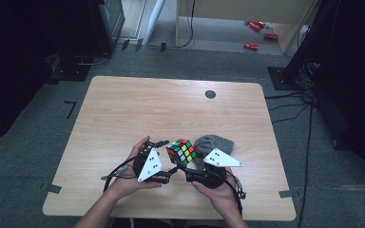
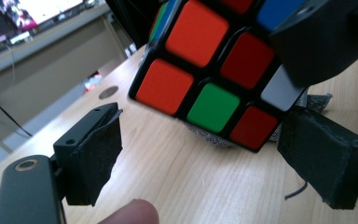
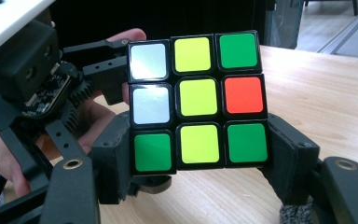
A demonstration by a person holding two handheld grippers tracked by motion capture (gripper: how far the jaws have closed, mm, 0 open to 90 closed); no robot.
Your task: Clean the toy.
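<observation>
Black-padded and clamped, your right gripper (image 3: 198, 156) holds a scrambled multicoloured puzzle cube (image 3: 198, 100) by its two opposite sides, lifted clear of the light wooden bench (image 1: 123, 114) near its front edge. In the right gripper view the cube's facing side shows a yellow centre column, two white squares at the upper left, green corners and one orange-red square at the middle right. Your left gripper (image 2: 214, 154) sits just beside it with its jaws spread wide and gripping nothing; in the left gripper view the cube hangs just ahead of those open jaws, tilted, showing orange, red, green and white squares. From above, your two hands meet at the bench's near edge, each gripper topped by a grey three-cornered plate, the cube (image 1: 181, 151) between them. Just behind the cube, a grey knitted cloth (image 1: 214, 142) lies bunched on the bench. Farther back, a small round dark disc (image 1: 210, 94) sits in the benchtop near the far edge.
</observation>
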